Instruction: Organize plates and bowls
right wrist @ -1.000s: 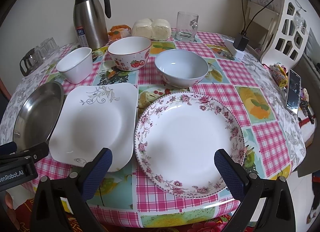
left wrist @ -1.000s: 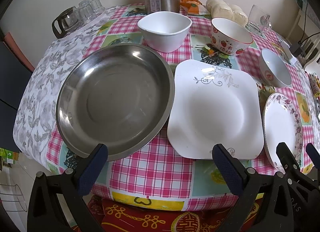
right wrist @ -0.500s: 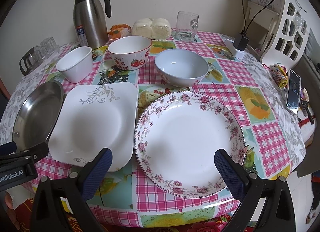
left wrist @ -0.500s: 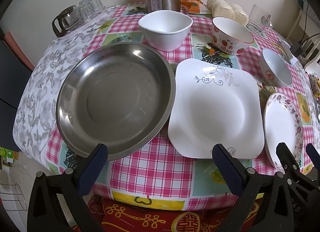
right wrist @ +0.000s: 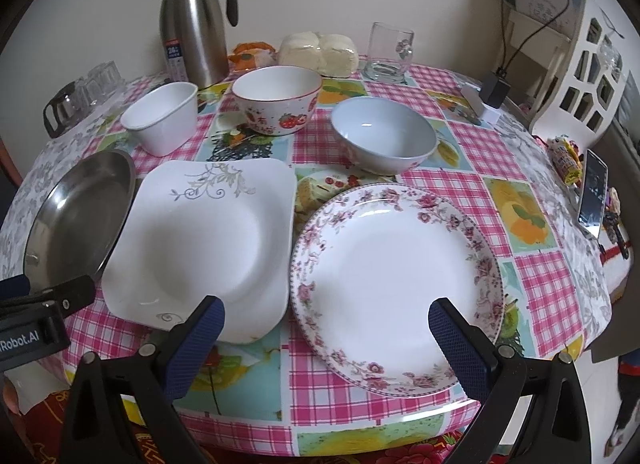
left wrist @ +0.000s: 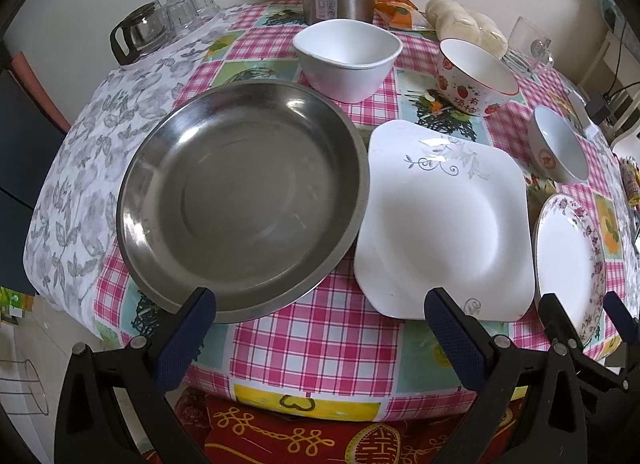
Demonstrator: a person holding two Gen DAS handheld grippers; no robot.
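Both grippers hang just off the near edge of a round table (right wrist: 516,292), and both are spread wide with nothing in them. The left gripper (left wrist: 318,338) faces the gap between a big steel plate (left wrist: 240,200) and a square white plate (left wrist: 444,224). The right gripper (right wrist: 326,344) faces a round plate with pink flowers (right wrist: 396,284) on its rim.

The table has a pink checked cloth with fruit pictures. The three plates lie in a row close to the near edge, and the steel one overlaps the edge of the square one.

Behind them stand three bowls: a square white bowl (left wrist: 347,58), a strawberry bowl (right wrist: 277,98) and a pale blue bowl (right wrist: 383,135).

Farther back, by the cream wall, are a steel jug (right wrist: 194,30), some buns in a clear bag (right wrist: 318,52) and a glass mug (right wrist: 389,52). Upside-down glasses (left wrist: 168,20) sit at the far left. A white rack (right wrist: 576,60) stands on the right.
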